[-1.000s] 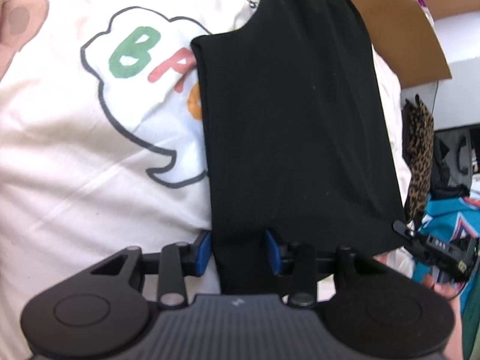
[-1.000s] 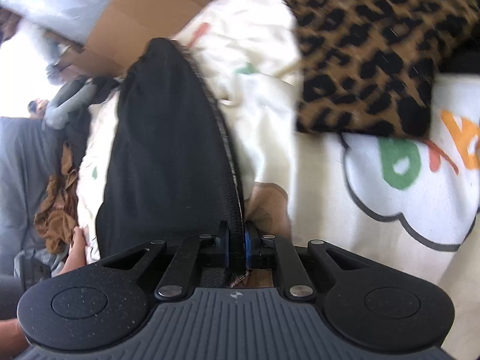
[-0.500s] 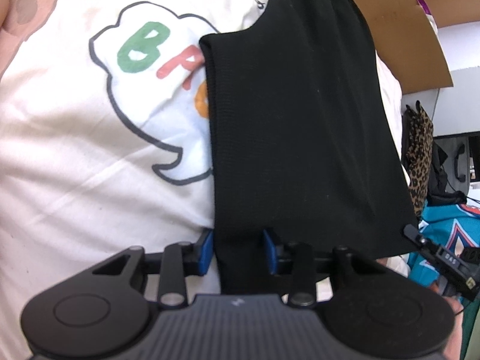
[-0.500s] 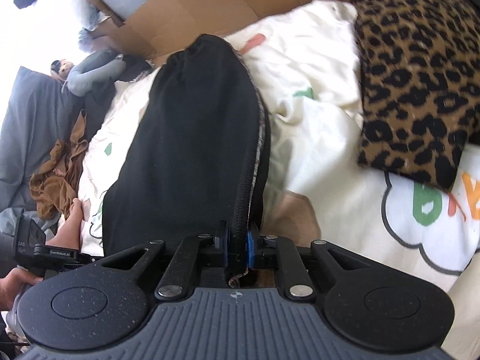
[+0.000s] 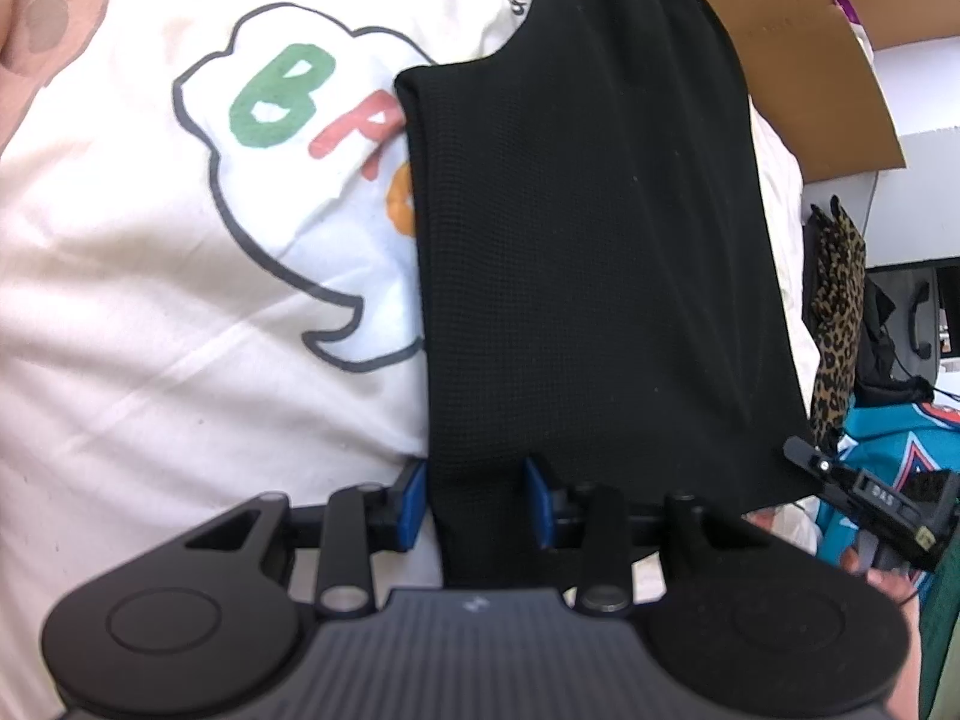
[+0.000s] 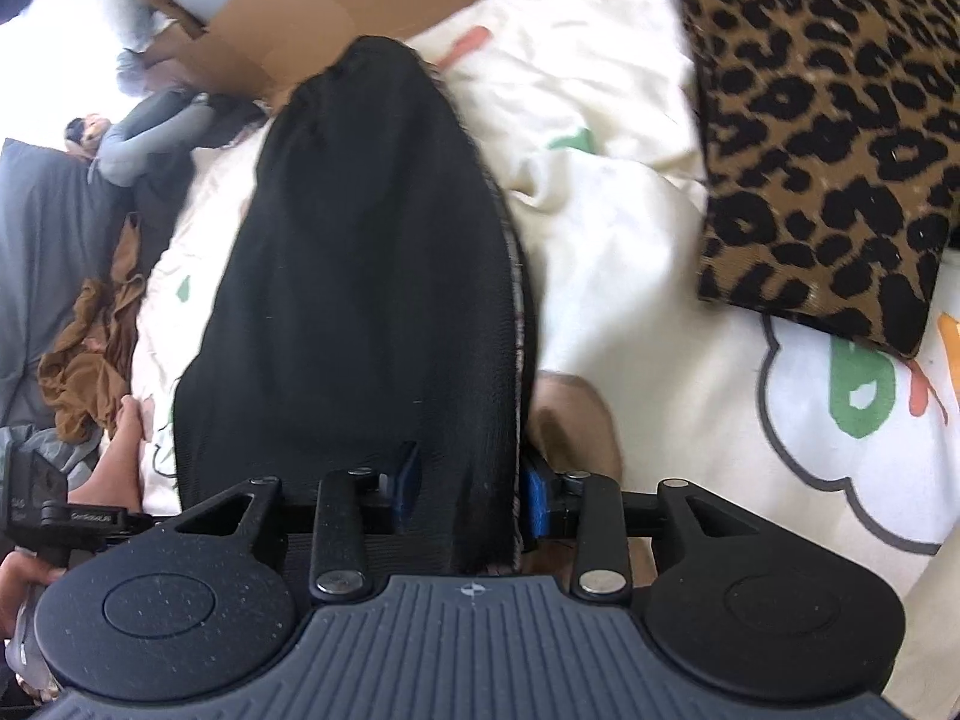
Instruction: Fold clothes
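We keep the black garment (image 5: 600, 252) ahead of both grippers: the left gripper (image 5: 474, 501) brackets its hem, grip unconfirmed. The right gripper (image 6: 471, 489) is opening with cloth between. It looks soft and limp; we judge edges the best hold.

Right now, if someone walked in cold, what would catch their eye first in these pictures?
The black garment fills the middle of both views, lying on a cream sheet printed with a cartoon speech bubble. Its near edge runs between the left tongs, while the right tongs are opening around it. A leopard-print cloth lies at upper right in the right wrist view.
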{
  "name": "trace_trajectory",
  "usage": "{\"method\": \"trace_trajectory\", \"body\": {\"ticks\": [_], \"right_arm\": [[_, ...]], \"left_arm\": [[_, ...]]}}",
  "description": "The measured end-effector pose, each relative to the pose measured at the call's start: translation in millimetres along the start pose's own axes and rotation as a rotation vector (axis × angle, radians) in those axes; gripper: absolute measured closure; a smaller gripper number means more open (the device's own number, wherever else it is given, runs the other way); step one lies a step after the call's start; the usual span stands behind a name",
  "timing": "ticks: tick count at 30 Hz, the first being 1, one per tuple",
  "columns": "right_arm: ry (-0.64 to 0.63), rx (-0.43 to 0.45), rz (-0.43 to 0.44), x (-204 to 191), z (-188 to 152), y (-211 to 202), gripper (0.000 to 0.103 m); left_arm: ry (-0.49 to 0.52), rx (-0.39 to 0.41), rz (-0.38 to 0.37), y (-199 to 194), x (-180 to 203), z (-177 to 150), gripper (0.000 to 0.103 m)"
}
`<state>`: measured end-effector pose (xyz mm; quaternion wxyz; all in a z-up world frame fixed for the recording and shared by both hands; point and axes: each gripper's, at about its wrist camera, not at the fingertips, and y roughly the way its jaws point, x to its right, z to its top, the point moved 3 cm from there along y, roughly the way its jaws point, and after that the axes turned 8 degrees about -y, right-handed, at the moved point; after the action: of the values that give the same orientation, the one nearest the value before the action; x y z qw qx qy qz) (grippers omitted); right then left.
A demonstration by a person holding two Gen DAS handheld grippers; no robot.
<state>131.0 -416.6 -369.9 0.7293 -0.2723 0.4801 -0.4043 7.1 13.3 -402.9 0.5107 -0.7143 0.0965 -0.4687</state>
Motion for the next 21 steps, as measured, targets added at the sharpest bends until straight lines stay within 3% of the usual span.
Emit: {"method": "trace_trajectory", "body": {"ticks": [3, 10, 21], "right_arm": [[0.048, -0.015, 0.038, 15, 2, 6, 0.062], [0.168, -0.038, 0.246, 44, 14, 29, 0.061], [0.298, -0.133, 0.439, 68, 13, 47, 0.063]], "left_arm": [[0.0, 0.0, -0.001, -3, -3, -1, 0.066], [0.006, -0.008, 0.001, -8, -9, 0, 0.066], [0.0, -0.026, -0.007, -17, -21, -3, 0.067]]}}
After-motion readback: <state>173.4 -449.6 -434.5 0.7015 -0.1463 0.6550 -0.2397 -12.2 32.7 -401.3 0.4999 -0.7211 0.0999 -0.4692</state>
